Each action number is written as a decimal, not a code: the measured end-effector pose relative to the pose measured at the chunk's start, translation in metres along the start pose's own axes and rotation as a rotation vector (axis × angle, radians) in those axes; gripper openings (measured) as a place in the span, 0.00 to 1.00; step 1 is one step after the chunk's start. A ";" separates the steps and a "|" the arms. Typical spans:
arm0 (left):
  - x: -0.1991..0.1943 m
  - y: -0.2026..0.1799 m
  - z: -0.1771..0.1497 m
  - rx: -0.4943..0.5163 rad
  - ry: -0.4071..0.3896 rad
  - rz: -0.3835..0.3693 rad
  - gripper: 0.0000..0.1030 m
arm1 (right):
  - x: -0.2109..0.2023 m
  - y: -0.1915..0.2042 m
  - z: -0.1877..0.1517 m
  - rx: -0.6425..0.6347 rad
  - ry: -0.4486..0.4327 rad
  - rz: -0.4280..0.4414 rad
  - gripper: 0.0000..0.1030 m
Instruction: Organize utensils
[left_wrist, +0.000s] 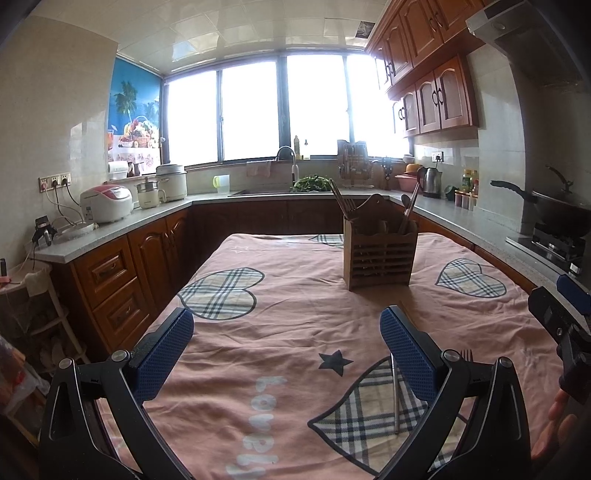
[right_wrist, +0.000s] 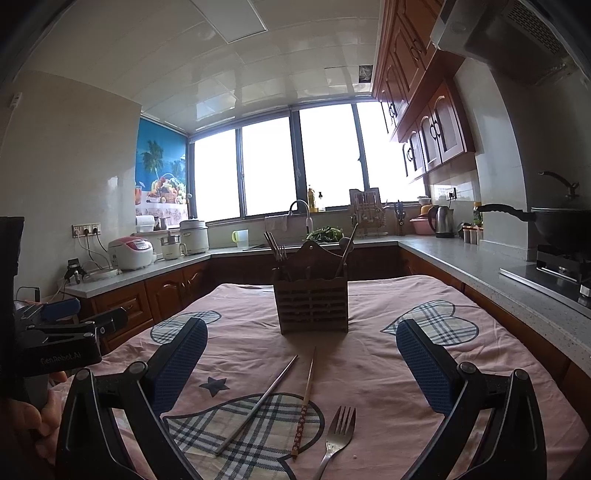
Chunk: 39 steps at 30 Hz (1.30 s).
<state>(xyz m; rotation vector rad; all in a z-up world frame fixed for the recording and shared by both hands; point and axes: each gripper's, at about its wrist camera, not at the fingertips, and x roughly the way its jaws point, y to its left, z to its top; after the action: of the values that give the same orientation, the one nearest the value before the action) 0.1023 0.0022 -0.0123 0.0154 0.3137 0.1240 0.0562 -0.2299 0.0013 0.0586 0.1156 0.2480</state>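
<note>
A slatted wooden utensil holder (right_wrist: 312, 308) stands on the pink-clothed table, with chopsticks, forks and a spoon in it; it also shows in the left wrist view (left_wrist: 379, 256). Close in front of my right gripper (right_wrist: 301, 363) lie a metal chopstick (right_wrist: 258, 402), a wooden chopstick with a red patterned end (right_wrist: 304, 400) and a metal fork (right_wrist: 338, 435). My right gripper is open and empty above them. My left gripper (left_wrist: 287, 354) is open and empty to the left; the metal chopstick (left_wrist: 394, 391) and fork tines (left_wrist: 467, 355) show by its right finger.
The pink tablecloth (right_wrist: 369, 369) has plaid hearts. Kitchen counters (left_wrist: 110, 229) with rice cookers, a sink and a kettle surround the table. A wok (right_wrist: 561, 221) sits on the stove at right. The other gripper shows at each view's edge.
</note>
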 end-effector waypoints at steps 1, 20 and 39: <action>0.000 0.000 0.000 -0.001 0.000 0.000 1.00 | 0.000 0.000 0.000 -0.001 0.002 -0.001 1.00; 0.003 -0.002 -0.002 0.005 0.020 -0.014 1.00 | 0.005 -0.002 -0.003 0.001 0.021 0.004 1.00; 0.005 -0.004 0.000 0.013 0.018 -0.026 1.00 | 0.004 -0.001 0.005 -0.001 0.006 0.020 1.00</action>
<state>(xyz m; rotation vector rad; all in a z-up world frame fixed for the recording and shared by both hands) 0.1074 -0.0010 -0.0137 0.0229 0.3329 0.0967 0.0610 -0.2302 0.0058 0.0577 0.1213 0.2684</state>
